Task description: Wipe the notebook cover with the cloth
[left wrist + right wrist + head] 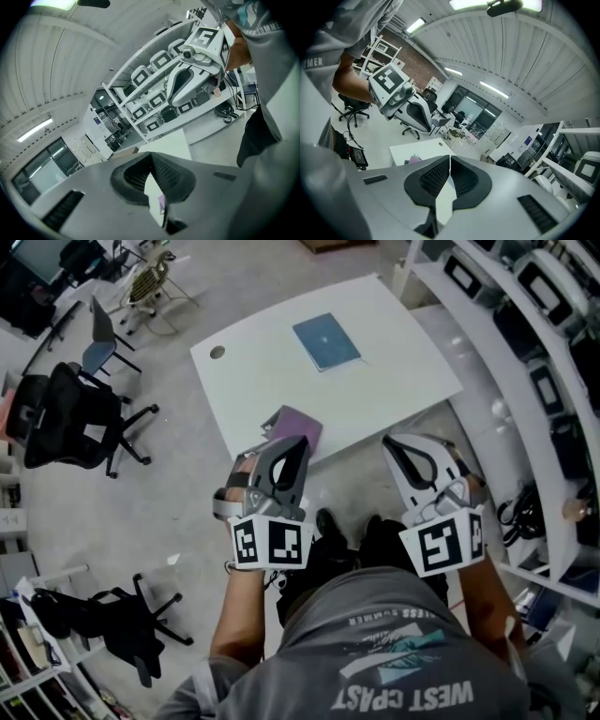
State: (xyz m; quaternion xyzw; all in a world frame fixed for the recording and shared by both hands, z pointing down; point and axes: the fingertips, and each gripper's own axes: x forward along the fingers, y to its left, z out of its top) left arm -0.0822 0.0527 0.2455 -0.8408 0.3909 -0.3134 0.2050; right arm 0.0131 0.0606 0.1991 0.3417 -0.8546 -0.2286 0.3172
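Shelf rack beside the tabletop: tiers filled with dark cases. Blue notebook: flat on the tabletop's far half, in my head view only. Purple cloth: at the tabletop's near edge, caught by both gripper views too. Left claw and right claw: both clenched, empty, hovering off the tabletop's near edge.

Grey concrete floor, white table, black office chairs left, white shelving right.
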